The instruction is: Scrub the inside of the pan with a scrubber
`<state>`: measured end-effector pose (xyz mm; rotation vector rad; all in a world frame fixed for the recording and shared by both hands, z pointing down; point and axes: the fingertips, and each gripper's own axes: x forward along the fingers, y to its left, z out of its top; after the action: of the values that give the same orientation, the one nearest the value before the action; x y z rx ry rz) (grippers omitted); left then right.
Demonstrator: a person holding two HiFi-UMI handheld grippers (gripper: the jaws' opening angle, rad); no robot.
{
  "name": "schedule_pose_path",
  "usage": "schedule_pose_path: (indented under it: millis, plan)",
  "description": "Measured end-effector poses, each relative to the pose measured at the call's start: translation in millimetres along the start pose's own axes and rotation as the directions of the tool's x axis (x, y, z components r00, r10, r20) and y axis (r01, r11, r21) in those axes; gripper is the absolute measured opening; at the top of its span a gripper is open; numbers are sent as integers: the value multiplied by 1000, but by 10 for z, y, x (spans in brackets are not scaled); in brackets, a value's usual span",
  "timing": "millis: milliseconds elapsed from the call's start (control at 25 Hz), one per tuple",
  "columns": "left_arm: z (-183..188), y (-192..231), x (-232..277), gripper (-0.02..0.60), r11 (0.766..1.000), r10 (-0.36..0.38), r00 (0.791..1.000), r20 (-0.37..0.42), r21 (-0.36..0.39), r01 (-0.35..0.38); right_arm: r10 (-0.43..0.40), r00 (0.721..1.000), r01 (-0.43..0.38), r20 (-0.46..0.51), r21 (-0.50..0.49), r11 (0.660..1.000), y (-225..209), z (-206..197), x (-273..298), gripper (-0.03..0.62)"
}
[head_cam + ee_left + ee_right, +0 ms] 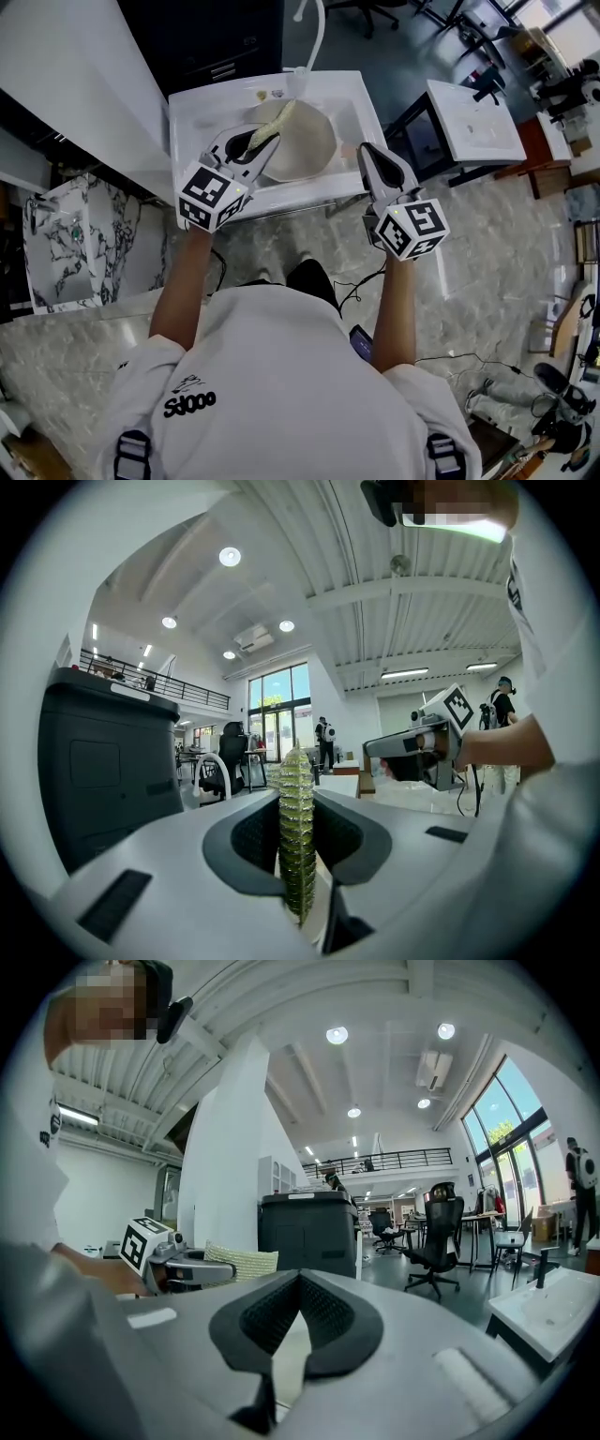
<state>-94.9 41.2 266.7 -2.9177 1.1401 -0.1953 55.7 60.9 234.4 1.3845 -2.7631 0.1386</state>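
Flat yellow-green ribbed scrubber (281, 120) clamped in left gripper (266, 141) jaws over round cream pan (309, 150) in white sink (199, 117); right gripper (367, 153) jaws closed, empty, beside sink rim.

On left gripper (298, 803): smooth matt grey plastic shell, black fine-textured pads (253, 836). Btwn them, yellow-green ribbed mesh scrubber (296, 836): coarse, slightly shiny weave. In glossy white sink (367, 117), round cream pan (305, 145) w/ matt interior.

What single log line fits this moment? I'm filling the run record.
left gripper: shut on scrubber | right gripper: shut, empty | pan: in sink | scrubber: over pan, contact unclear
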Motion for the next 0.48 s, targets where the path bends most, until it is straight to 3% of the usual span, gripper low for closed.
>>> schedule_pose_path:
  millis: [280,480]
  plan:
    - [-353,274,230,64,998,37,994,-98,-43,-41,27,999,-27,-34,6,1000,-193,-165,294,9]
    - [-678,511,512,64,994,81,979,-187,-55,-93,50,997,-48,-62,28,998,-447,-261,513,9]
